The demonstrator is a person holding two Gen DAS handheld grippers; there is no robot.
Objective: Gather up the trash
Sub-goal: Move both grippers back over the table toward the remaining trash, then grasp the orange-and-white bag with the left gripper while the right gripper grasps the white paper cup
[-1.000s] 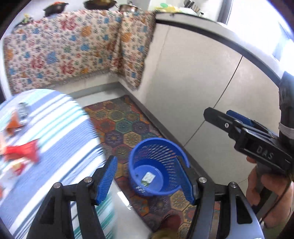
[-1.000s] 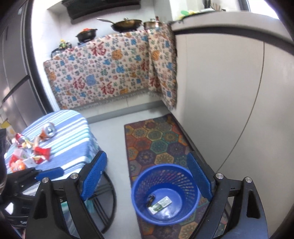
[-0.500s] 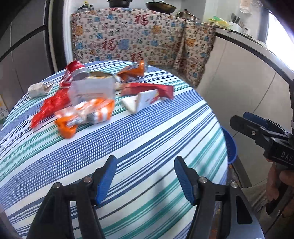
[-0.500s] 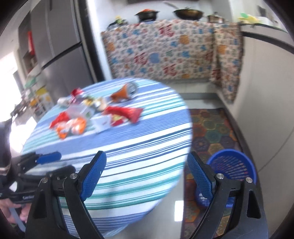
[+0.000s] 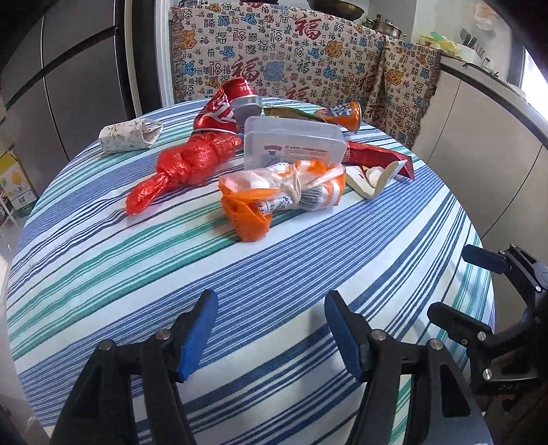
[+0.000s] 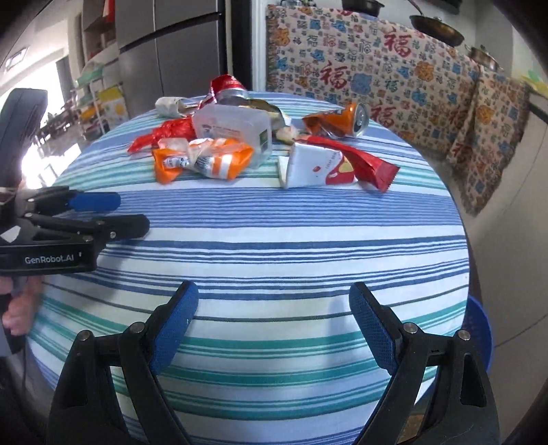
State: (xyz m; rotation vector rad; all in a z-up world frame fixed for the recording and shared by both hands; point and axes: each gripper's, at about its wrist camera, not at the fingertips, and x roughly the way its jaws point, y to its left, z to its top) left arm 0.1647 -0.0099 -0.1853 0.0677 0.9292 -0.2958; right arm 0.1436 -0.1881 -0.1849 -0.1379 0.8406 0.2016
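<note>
Orange knotted bag (image 5: 281,191) lies crosswise; left tool (image 5: 270,328), right tool (image 6: 274,318) gaping, empty.

A round table under a blue, teal and white striped cloth (image 5: 274,274) fills the middle. At twelve o'clock a patterned cream throw (image 5: 284,58) hangs over a counter carrying dark pans (image 6: 435,29). A grey refrigerator (image 5: 68,85) stands at ten o'clock, pale cabinet doors (image 5: 479,143) at two o'clock. Daylight glares from nine o'clock in the right wrist view.
</note>
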